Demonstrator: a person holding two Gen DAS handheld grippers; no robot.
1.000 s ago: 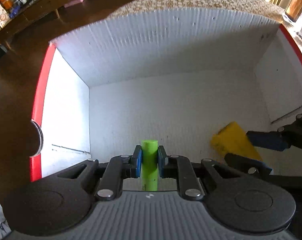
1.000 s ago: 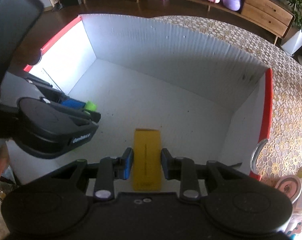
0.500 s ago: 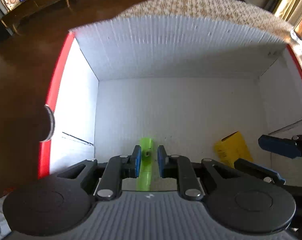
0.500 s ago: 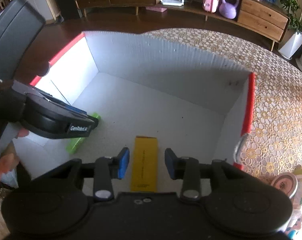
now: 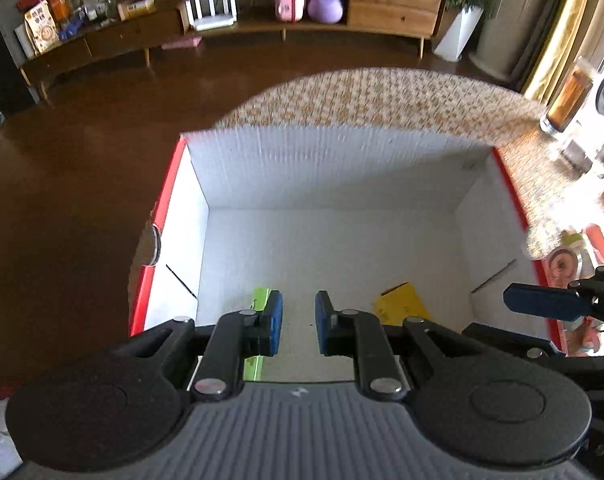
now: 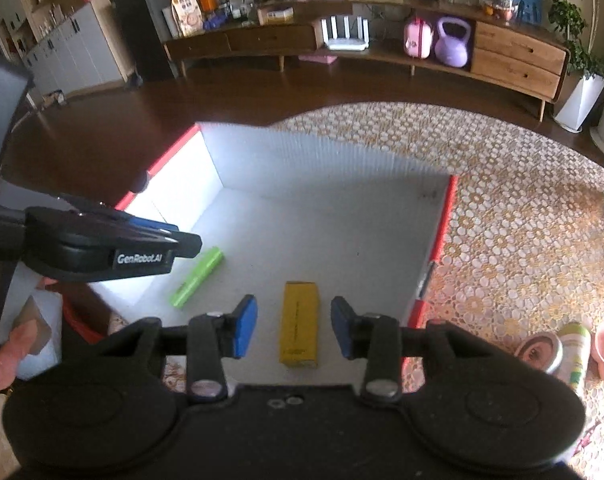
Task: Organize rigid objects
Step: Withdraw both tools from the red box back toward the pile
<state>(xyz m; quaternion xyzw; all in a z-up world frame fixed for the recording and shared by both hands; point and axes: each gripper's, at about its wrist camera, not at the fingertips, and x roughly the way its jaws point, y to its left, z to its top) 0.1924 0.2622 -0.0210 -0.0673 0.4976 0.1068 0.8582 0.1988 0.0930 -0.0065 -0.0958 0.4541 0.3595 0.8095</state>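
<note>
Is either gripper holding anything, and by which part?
Nothing is held. The left gripper stands open, clear of the green plastic cylinder; the right gripper's jaws are opening around the flat yellow box. Both lie on the white bin's floor.

Left gripper (image 5: pixel 297 322) tilted downward, jaws apart and empty; right gripper (image 6: pixel 293 326) likewise, jaws opening, nothing between.

— Contents of the box (image 6: pixel 334 168)?
— Tube (image 6: pixel 197 276) lies on the floor at left, carton (image 6: pixel 299 318) to its right, apart.
— Box position?
— On the table (image 6: pixel 502 208), apparently near its edge.
</note>
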